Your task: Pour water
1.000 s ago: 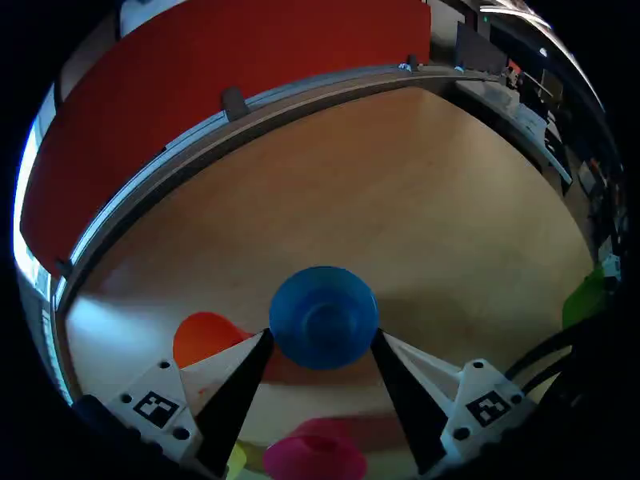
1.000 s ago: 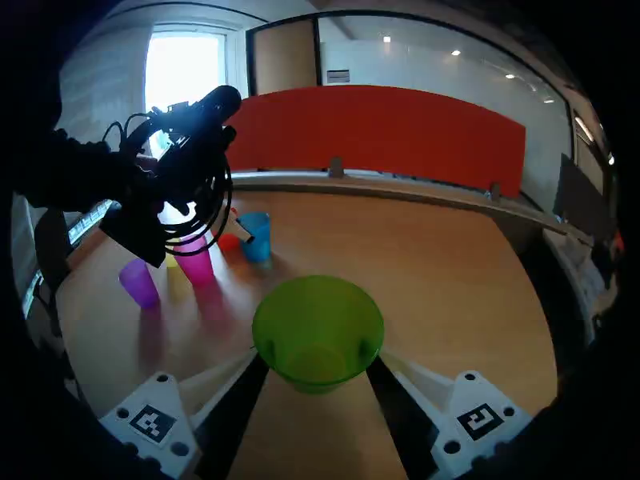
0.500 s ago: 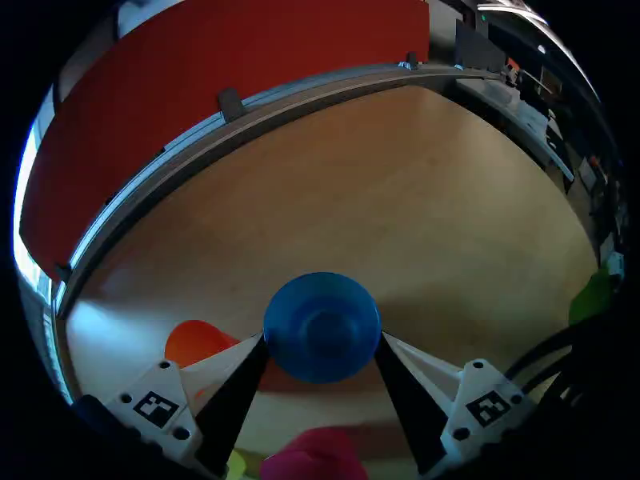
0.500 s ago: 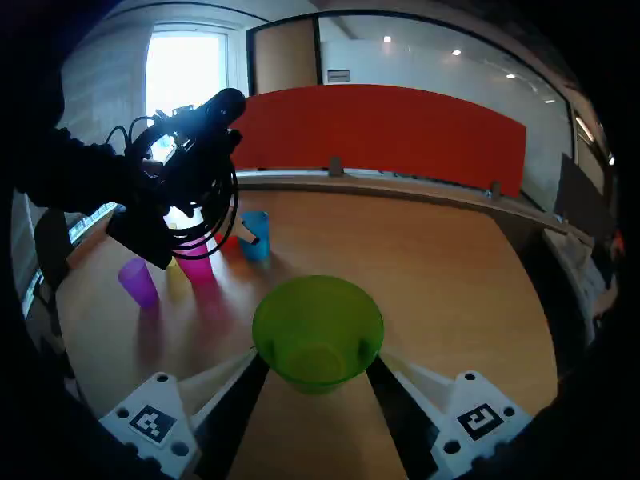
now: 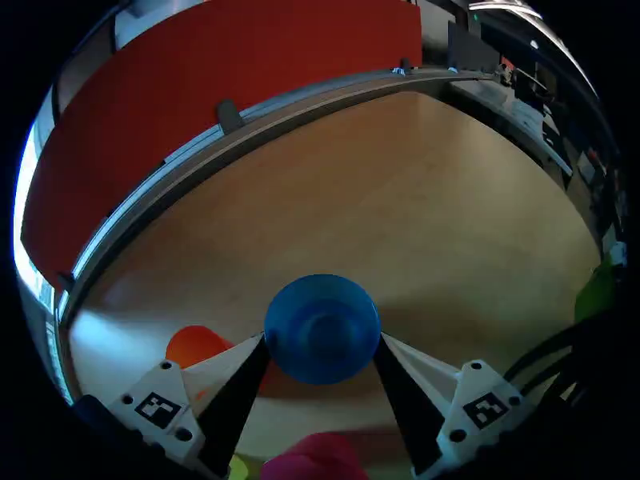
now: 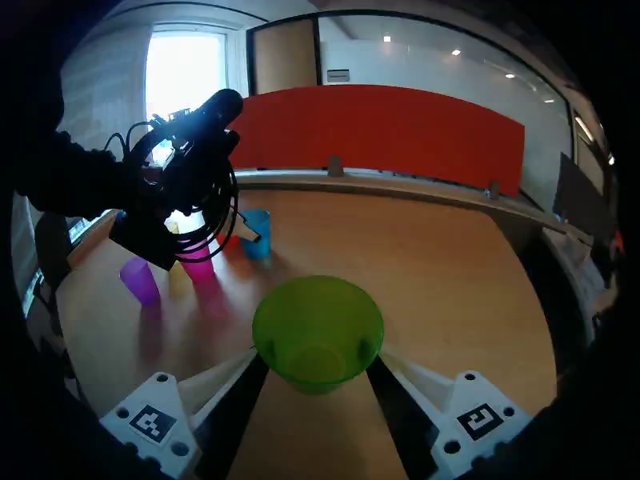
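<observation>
We see daylight from a tall bright window [image 6: 186,68] blown out to white, so the dark sleeve [image 6: 72,176] in front of it is nearly a silhouette. The purple plastic cup [image 6: 140,282] casts a soft shadow on the pale wooden desk [image 6: 448,264]. Straight edges bow toward the rims.
</observation>
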Action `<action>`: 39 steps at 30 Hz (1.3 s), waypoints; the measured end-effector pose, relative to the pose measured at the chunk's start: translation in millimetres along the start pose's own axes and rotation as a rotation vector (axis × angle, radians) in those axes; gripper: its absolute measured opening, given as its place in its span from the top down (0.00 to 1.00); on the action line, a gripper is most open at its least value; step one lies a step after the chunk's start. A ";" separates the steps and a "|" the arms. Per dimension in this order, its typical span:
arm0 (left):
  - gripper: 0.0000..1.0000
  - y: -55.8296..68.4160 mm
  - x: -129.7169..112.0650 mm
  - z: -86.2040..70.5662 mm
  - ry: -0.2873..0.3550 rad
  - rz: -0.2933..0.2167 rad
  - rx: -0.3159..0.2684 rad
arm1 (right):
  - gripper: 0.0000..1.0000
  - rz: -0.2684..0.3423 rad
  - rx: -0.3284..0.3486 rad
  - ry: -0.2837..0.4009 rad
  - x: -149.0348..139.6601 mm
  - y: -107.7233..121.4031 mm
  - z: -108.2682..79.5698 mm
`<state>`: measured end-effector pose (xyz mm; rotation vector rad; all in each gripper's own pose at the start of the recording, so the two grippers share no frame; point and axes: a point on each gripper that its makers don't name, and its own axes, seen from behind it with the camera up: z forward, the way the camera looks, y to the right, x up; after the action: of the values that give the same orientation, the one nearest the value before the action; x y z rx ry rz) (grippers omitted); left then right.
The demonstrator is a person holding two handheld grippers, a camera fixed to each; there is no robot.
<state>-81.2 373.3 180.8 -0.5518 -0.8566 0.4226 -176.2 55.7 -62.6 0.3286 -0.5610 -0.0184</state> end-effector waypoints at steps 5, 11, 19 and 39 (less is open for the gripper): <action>0.15 3.0 1.9 -1.3 0.023 -0.003 -0.013 | 0.15 0.000 0.000 0.000 -0.6 -0.4 -1.3; 0.15 6.1 8.0 -7.3 0.062 -0.014 -0.031 | 0.15 -0.001 0.001 -0.002 -1.3 -1.1 -2.2; 0.15 4.0 24.7 -33.7 0.113 -0.041 -0.042 | 0.15 -0.016 0.010 0.009 7.9 -6.8 -1.1; 0.15 -0.3 64.5 -182.1 0.360 -0.091 -0.053 | 0.15 -0.096 0.052 0.070 56.3 -37.6 -9.1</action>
<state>102.2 357.3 122.2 -0.6126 -0.5452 0.2082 -121.0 16.8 -52.3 0.4049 -0.4770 -0.0846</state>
